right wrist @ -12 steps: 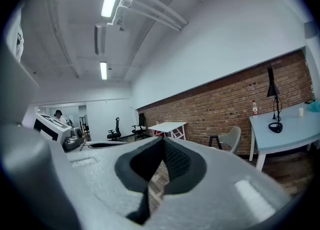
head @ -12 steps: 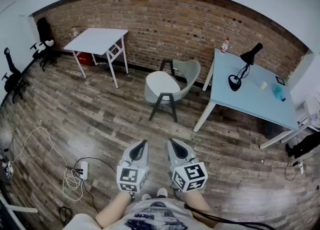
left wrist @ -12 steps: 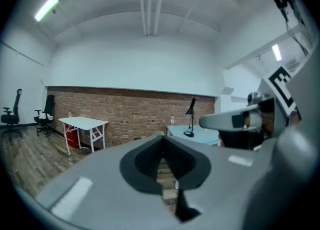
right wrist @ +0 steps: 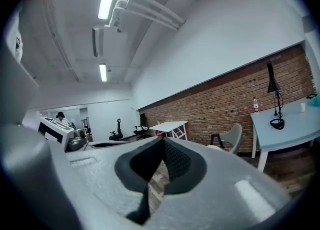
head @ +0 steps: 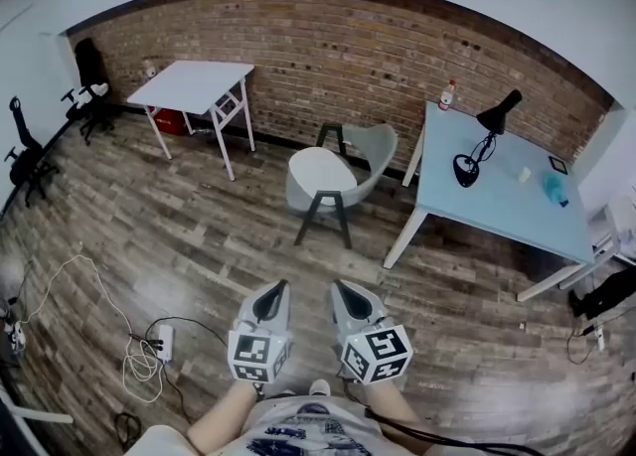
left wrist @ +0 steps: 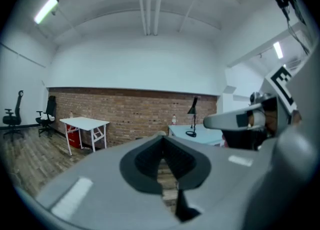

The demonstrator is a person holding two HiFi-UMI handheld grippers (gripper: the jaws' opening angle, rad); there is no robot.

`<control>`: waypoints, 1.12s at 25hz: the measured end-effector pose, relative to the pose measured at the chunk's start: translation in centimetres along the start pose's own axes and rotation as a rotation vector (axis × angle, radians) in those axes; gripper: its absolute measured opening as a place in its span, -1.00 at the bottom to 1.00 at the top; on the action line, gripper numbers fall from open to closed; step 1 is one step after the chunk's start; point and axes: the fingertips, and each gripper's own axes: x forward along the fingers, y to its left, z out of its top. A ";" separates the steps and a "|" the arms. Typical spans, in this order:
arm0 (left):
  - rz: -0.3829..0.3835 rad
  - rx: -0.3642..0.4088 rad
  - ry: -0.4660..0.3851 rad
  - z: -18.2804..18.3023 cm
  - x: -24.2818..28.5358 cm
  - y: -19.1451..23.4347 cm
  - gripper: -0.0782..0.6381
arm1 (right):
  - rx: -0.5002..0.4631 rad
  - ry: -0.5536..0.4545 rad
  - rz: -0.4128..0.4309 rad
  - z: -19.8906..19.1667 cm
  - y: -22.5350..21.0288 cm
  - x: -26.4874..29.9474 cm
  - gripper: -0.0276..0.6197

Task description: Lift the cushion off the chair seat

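**Head view.** The left gripper point(head: 274, 290) and right gripper point(head: 344, 291) are held side by side low in the frame, close in front of the person and apart from each other. They are above the wood-plank floor point(head: 199, 235). Each carries a marker cube with black-and-white square patterns, which hold no readable lettering. The print on the person's shirt is too blurred to read. The white cushion point(head: 320, 166) lies flat on the seat of the grey chair point(head: 373, 151). The chair stands well ahead of both grippers, before the brick wall point(head: 328, 47). A white table point(head: 194, 79) stands to its left. A pale blue table point(head: 507, 196) stands to its right and carries a black desk lamp point(head: 479, 141) and a bottle point(head: 447, 94), whose label is too small to read. Cables and a power strip point(head: 159, 339) lie on the floor at lower left.

**Left gripper view.** The jaws are pressed together with nothing between them. The white table, lamp and bottle show beyond. The chair is almost wholly hidden behind the jaws.

**Right gripper view.** These jaws are likewise closed and empty. The chair stands in the distance, right of the jaw tips. Its seat is mostly hidden behind the gripper body, so the cushion cannot be made out here.
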 end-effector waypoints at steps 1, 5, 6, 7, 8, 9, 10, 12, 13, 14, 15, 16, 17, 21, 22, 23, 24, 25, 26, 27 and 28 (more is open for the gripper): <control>0.009 -0.001 0.005 -0.2 0.0 0.1 -0.81 | 0.006 0.003 0.006 -0.2 -0.2 0.0 -0.92; 0.039 -0.006 0.032 -1.3 0.5 0.8 -0.81 | 0.046 0.028 0.017 -1.3 -1.3 0.9 -0.92; 0.045 -0.009 0.042 -1.6 0.7 1.1 -0.81 | 0.057 0.035 0.019 -1.5 -1.5 1.2 -0.92; 0.051 -0.012 0.051 -1.9 1.0 1.5 -0.81 | 0.063 0.041 0.022 -1.7 -1.6 1.6 -0.92; 0.055 -0.015 0.056 -2.0 1.4 2.0 -0.81 | 0.065 0.047 0.025 -1.9 -1.8 2.1 -0.92; 0.057 -0.016 0.058 -2.1 2.0 2.4 -0.81 | 0.069 0.054 0.029 -2.1 -2.1 2.7 -0.92; 0.058 -0.019 0.058 -2.1 2.6 2.9 -0.81 | 0.079 0.062 0.036 -2.2 -2.3 3.5 -0.92; 0.055 -0.026 0.059 -2.2 4.0 4.1 -0.81 | 0.100 0.072 0.048 -2.3 -2.7 5.3 -0.92; 0.053 -0.029 0.059 -2.2 4.8 4.8 -0.81 | 0.099 0.075 0.048 -2.4 -2.8 6.3 -0.92; 0.051 -0.031 0.059 -2.3 5.5 5.7 -0.81 | 0.092 0.078 0.044 -2.4 -2.9 7.3 -0.92; 0.047 -0.034 0.059 -2.4 6.3 6.6 -0.81 | 0.086 0.081 0.039 -2.4 -3.1 8.5 -0.92; 0.043 -0.036 0.059 -2.4 7.1 7.7 -0.81 | 0.083 0.084 0.032 -2.4 -3.3 9.7 -0.92; 0.039 -0.037 0.060 -2.4 8.1 8.8 -0.81 | 0.082 0.087 0.025 -2.3 -3.6 11.1 -0.92; 0.014 -0.043 0.051 -1.0 12.1 14.2 -0.81 | 0.080 0.087 -0.006 -0.9 -4.6 17.2 -0.92; 0.007 -0.044 0.050 -0.6 12.9 15.7 -0.81 | 0.081 0.086 -0.013 -0.6 -4.6 18.7 -0.92; 0.004 -0.041 0.049 -0.2 13.8 17.4 -0.81 | 0.082 0.086 -0.022 -0.4 -4.6 20.3 -0.92; 0.002 -0.036 0.050 0.1 14.6 19.0 -0.81 | 0.085 0.086 -0.031 -0.2 -4.6 21.9 -0.92; -0.001 -0.032 0.051 0.5 15.4 20.7 -0.81 | 0.089 0.086 -0.041 0.1 -4.5 23.5 -0.92; -0.006 -0.030 0.051 0.8 16.2 22.2 -0.81 | 0.090 0.084 -0.051 0.3 -4.5 25.1 -0.92; -0.012 -0.025 0.052 1.1 17.0 23.6 -0.81 | 0.087 0.083 -0.061 0.6 -4.4 26.6 -0.92; -0.019 -0.018 0.053 1.3 17.6 24.9 -0.81 | 0.084 0.082 -0.069 0.8 -4.3 28.1 -0.92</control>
